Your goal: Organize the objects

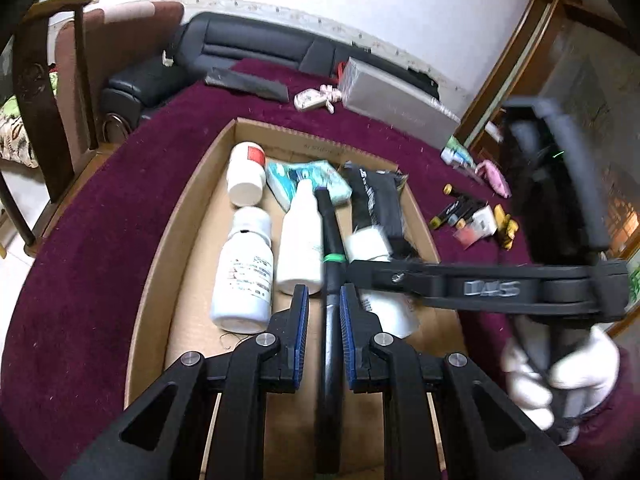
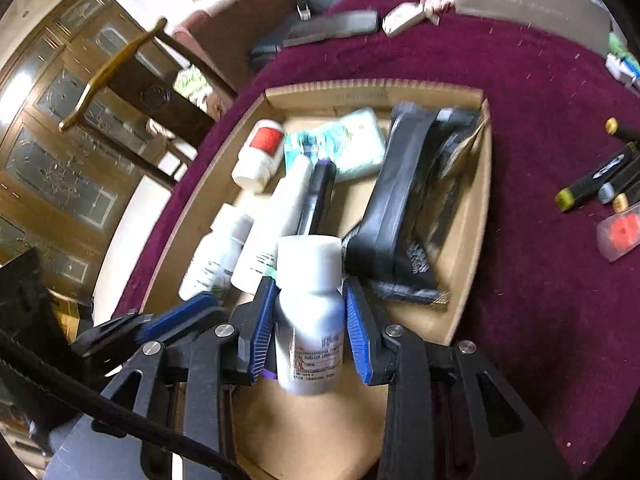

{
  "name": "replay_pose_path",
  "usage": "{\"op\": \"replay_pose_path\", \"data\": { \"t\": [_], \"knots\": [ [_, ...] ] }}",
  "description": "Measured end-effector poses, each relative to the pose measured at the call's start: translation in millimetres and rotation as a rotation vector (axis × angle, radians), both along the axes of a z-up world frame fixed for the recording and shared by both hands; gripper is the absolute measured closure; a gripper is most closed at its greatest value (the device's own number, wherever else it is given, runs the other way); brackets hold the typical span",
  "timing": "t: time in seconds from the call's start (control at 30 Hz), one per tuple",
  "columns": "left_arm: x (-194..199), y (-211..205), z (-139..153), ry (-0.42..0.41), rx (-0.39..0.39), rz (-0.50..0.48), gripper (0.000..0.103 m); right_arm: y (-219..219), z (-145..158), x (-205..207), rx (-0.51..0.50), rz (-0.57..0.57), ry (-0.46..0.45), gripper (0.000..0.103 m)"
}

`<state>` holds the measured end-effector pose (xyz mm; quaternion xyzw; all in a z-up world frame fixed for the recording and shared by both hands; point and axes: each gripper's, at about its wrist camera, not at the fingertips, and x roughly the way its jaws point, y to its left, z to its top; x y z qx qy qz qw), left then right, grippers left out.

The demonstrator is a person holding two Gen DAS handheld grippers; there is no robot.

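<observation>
My left gripper (image 1: 324, 294) is shut on a black marker with a green band (image 1: 331, 236), which points into the cardboard box (image 1: 180, 216) between the bottles. My right gripper (image 2: 308, 282) is shut on a small white bottle (image 2: 310, 312), held upright over the box's near end (image 2: 472, 240). From the left wrist view, the right gripper (image 1: 360, 276) reaches in from the right with a gloved hand (image 1: 560, 376) on its handle. In the box lie white bottles (image 1: 244, 268), a teal tissue packet (image 1: 308, 178) and a black packet (image 1: 376, 200).
The box sits on a dark red cloth (image 1: 80, 260). To the right of it lie several markers (image 2: 592, 184) and a small clear case (image 2: 620, 232). A silver box (image 1: 396, 100), a dark flat case (image 1: 248, 84) and a wooden chair (image 1: 48, 100) are farther off.
</observation>
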<state>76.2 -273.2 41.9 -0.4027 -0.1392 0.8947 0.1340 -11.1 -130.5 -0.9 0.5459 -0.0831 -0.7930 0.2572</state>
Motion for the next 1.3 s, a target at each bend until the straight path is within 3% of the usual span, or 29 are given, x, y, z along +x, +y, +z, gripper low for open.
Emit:
{"op": "replay_pose_path", "data": {
  "t": [0.17,0.27,0.37,0.43,0.57,0.67,0.83,0.97,1.1,1.17,1.23,1.3],
  "knots": [
    [20.4,-10.7,15.4,0.069,0.058,0.026,0.084,6.7,1.5,3.0,0.008,-0.001,-0.020,0.070],
    [27.9,-12.7,20.2,0.090,0.080,0.034,0.072,21.6,9.6,10.1,-0.057,-0.018,-0.014,0.066],
    [30.6,-10.5,26.0,0.104,0.089,0.034,0.071,53.6,28.6,21.3,-0.136,-0.059,0.045,0.057],
    [31.6,-0.3,32.4,0.113,0.076,0.028,0.065,73.3,39.3,27.3,-0.152,-0.093,0.094,0.055],
    [31.5,58.1,49.6,0.130,0.068,-0.129,0.052,142.8,53.3,41.7,-0.117,-0.236,0.205,0.047],
    [23.1,121.4,50.1,0.098,0.015,-0.257,0.050,208.2,48.8,48.6,-0.042,-0.402,0.224,0.047],
    [-2.8,225.6,15.5,0.014,-0.142,-0.392,0.050,301.9,25.6,64.3,0.050,-0.660,0.180,0.047],
    [-30.5,280.5,-16.6,-0.029,-0.272,-0.386,0.050,339.3,12.0,74.7,0.086,-0.755,0.172,0.047],
    [-49.6,300.0,-32.9,-0.014,-0.375,-0.300,0.048,348.2,2.3,74.6,0.077,-0.793,0.176,0.047],
    [-53.5,302.3,-35.2,-0.015,-0.406,-0.269,0.031,349.1,2.1,72.9,0.079,-0.795,0.202,0.047],
    [-58.9,295.8,-39.0,-0.044,-0.417,-0.229,0.001,343.9,3.1,71.0,0.088,-0.786,0.217,0.044],
    [-61.4,288.4,-41.6,-0.062,-0.390,-0.217,0.002,341.0,2.6,70.8,0.083,-0.770,0.231,0.036]
  ]
}}
